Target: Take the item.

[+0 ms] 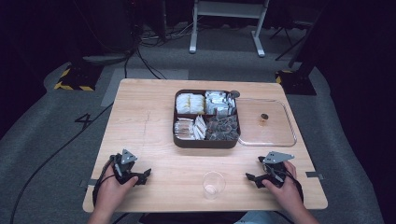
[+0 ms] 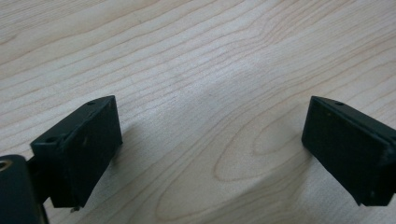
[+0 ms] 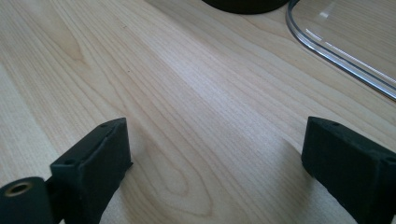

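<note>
We rest our left gripper [image 1: 144, 176] and right gripper [image 1: 252, 178] either side of the plastic cup [image 1: 213, 185], jaws apart; a careless reach could topple it.

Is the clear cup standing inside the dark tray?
No, the cup stands on the bare table, near the front edge, apart from the tray.

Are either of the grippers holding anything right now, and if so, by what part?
Nothing is held. The left gripper and the right gripper both stand open over the bare light wooden table, with only wood between their jaws.
</note>
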{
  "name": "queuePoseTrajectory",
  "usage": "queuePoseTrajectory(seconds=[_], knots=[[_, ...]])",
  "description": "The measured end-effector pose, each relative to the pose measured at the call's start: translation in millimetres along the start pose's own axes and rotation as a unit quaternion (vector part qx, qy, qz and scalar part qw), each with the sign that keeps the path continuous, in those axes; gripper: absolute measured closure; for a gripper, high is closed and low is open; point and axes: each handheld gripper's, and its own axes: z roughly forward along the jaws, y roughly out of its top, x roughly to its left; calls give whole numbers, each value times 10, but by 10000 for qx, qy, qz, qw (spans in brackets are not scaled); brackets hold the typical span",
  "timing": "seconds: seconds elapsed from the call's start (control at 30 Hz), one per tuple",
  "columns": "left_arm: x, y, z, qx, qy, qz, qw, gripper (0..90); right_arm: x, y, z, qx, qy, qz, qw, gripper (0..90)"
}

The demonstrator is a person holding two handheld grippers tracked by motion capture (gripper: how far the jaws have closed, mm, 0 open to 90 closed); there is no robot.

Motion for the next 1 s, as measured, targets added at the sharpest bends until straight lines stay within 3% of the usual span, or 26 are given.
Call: queuePoseTrajectory(seconds=[0.1, 0.13, 0.27, 0.33, 0.47, 0.5, 0.57, 0.77, 1.0], knots=[[20, 3, -28, 8, 50, -37, 10000, 106, 5, -1, -1, 1, 16, -5, 10000, 82], [31, 11, -57, 70, 98, -97, 9999, 186, 5, -2, -2, 3, 22, -11, 10000, 82], [28, 16, -77, 115, 147, -111, 9998, 235, 5, -1, -1, 0, 23, -6, 10000, 82], [16, 34, -106, 145, 133, -126, 9997, 243, 5, -1, -2, 1, 23, -5, 10000, 82], [-38, 117, -201, -48, 9, -225, 9997, 272, 5, -1, -2, 2, 23, -6, 10000, 82], [-55, 139, -225, -103, -48, -229, 9997, 272, 4, -1, -2, 1, 22, -7, 10000, 82], [-106, 188, -283, -234, -357, -368, 9984, 278, 7, 1, -1, 7, 15, 3, 10000, 82], [-154, 281, -352, -252, -247, -197, 9992, 291, 9, 0, -2, 11, 39, -30, 10000, 82], [-175, 375, -437, -335, -225, -197, 9990, 298, 11, 2, 0, 12, 115, -95, 9999, 82]])
